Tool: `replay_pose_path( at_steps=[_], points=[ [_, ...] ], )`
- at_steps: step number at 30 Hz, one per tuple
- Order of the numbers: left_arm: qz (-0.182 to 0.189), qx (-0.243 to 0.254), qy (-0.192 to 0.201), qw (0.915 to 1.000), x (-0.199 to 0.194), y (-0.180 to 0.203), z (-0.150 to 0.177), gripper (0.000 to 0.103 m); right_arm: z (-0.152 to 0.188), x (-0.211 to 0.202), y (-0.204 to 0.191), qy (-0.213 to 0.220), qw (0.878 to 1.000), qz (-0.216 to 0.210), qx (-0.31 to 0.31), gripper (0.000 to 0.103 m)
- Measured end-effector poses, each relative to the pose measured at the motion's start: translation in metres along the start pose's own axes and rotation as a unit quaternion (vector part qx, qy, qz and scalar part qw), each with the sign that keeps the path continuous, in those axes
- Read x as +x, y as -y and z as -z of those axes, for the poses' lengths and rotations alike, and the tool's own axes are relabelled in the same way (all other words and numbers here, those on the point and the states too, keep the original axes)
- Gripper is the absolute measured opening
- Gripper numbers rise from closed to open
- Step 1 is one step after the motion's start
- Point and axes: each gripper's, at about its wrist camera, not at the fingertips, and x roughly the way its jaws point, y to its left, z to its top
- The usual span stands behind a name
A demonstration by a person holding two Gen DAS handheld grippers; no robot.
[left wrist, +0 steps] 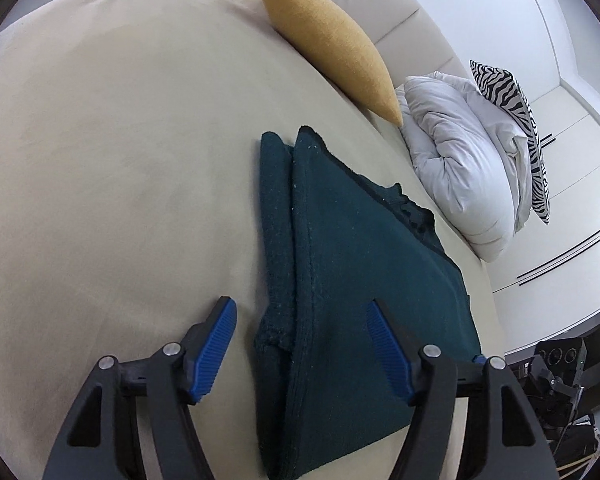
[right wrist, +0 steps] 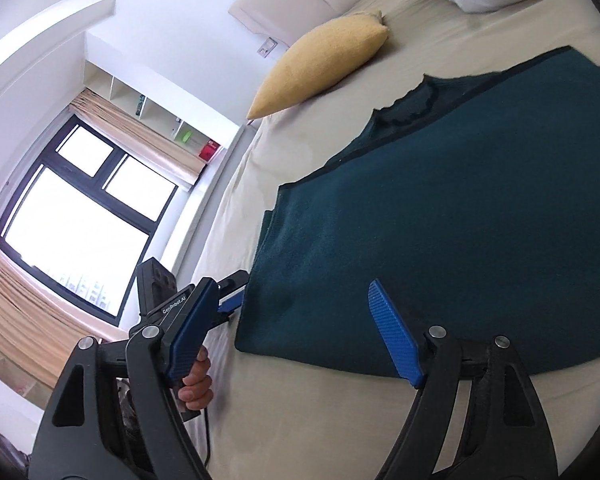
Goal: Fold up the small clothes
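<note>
brand text: "genrobot.ai", white letters on black body of left gripper (right wrist: 230, 304), seen in right wrist view
other text: none legible

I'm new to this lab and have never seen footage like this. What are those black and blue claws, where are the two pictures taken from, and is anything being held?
No robot here: a person holds a pair of hand tongs in each hand, each with a wide-angle camera looking along its fingers. One picture is from the left tongs, the other from the right tongs. In the right view you also see the left tongs and the person's hand on their grip. On the bed lies a partly folded dark green garment, with a yellow cushion, a white duvet and a zebra cushion beyond. Both tongs are open and hold nothing.
</note>
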Motion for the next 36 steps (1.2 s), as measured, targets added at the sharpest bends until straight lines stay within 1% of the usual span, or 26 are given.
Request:
replay_pose_path(
  at_steps=[3, 4, 6, 7, 8, 9, 10, 11, 12, 13, 15, 17, 20, 22, 24, 26, 29, 31, 33, 35, 36],
  points=[
    [0.012, -0.015, 0.001, 0.9998, 0.001, -0.004, -0.003, 0.07, -0.008, 0.028, 0.004, -0.019, 1.0, -0.017, 0.011, 0.076],
    [0.008, -0.009, -0.001, 0.9999, 0.003, -0.003, -0.002, 0.07, -0.011, 0.039, 0.008, -0.028, 0.999, -0.028, 0.022, 0.076],
    [-0.002, 0.008, -0.005, 1.0, 0.006, 0.001, -0.002, 0.07, -0.016, 0.059, 0.02, -0.043, 0.997, -0.037, 0.045, 0.076],
    [-0.005, 0.013, -0.008, 0.9999, 0.007, 0.003, -0.002, 0.07, -0.017, 0.07, 0.028, -0.052, 0.996, -0.034, 0.057, 0.076],
    [-0.005, 0.012, -0.01, 0.9999, 0.008, 0.003, -0.003, 0.071, -0.017, 0.076, 0.039, -0.053, 0.996, -0.014, 0.068, 0.076],
    [-0.002, 0.008, -0.011, 0.9999, 0.008, 0.003, -0.005, 0.071, -0.017, 0.079, 0.049, -0.05, 0.996, -0.008, 0.077, 0.073],
    [0.002, 0.005, -0.012, 0.9999, 0.008, 0.002, -0.006, 0.071, -0.018, 0.078, 0.057, -0.045, 0.995, -0.015, 0.087, 0.06],
    [0.005, 0.003, -0.013, 0.9999, 0.008, 0.001, -0.007, 0.071, -0.019, 0.076, 0.064, -0.04, 0.994, -0.024, 0.096, 0.053],
    [0.007, 0.001, -0.014, 0.9999, 0.008, 0.0, -0.008, 0.071, -0.02, 0.066, 0.075, -0.024, 0.993, -0.033, 0.112, 0.052],
    [0.007, 0.001, -0.014, 0.9999, 0.008, 0.0, -0.008, 0.071, -0.021, 0.055, 0.083, -0.007, 0.992, -0.031, 0.12, 0.052],
    [0.007, -0.001, -0.013, 0.9999, 0.008, 0.001, -0.007, 0.071, -0.022, 0.035, 0.092, 0.015, 0.991, -0.021, 0.128, 0.052],
    [0.016, -0.007, -0.02, 0.9996, 0.009, 0.002, -0.006, 0.071, -0.023, 0.014, 0.096, 0.034, 0.991, -0.009, 0.129, 0.054],
    [0.01, 0.0, -0.032, 0.9995, 0.012, 0.006, -0.005, 0.071, -0.022, 0.003, 0.097, 0.036, 0.991, -0.008, 0.128, 0.056],
    [0.011, -0.003, -0.039, 0.9992, 0.013, 0.005, -0.006, 0.071, -0.02, 0.004, 0.094, 0.026, 0.992, -0.013, 0.124, 0.056],
    [0.024, -0.025, -0.046, 0.9983, 0.013, -0.001, -0.009, 0.068, -0.017, 0.009, 0.09, 0.018, 0.992, -0.023, 0.122, 0.056],
    [0.028, -0.036, -0.059, 0.9972, 0.013, -0.004, -0.009, 0.062, -0.015, 0.015, 0.086, 0.012, 0.992, -0.034, 0.121, 0.056],
    [0.035, -0.033, -0.077, 0.9959, 0.014, -0.005, -0.007, 0.061, -0.014, 0.025, 0.078, 0.003, 0.992, -0.043, 0.118, 0.056],
    [0.051, -0.05, -0.08, 0.9942, 0.013, -0.009, -0.007, 0.059, -0.013, 0.031, 0.073, -0.004, 0.992, -0.045, 0.114, 0.056],
    [0.059, -0.066, -0.082, 0.9927, 0.014, -0.016, -0.009, 0.052, -0.012, 0.032, 0.07, -0.009, 0.992, -0.048, 0.112, 0.056],
    [0.064, -0.075, -0.082, 0.9918, 0.013, -0.022, -0.008, 0.037, -0.011, 0.036, 0.065, -0.016, 0.993, -0.049, 0.107, 0.056],
    [0.065, -0.077, -0.082, 0.9916, 0.013, -0.025, -0.007, 0.034, -0.011, 0.036, 0.061, -0.019, 0.993, -0.049, 0.103, 0.056]
  ],
)
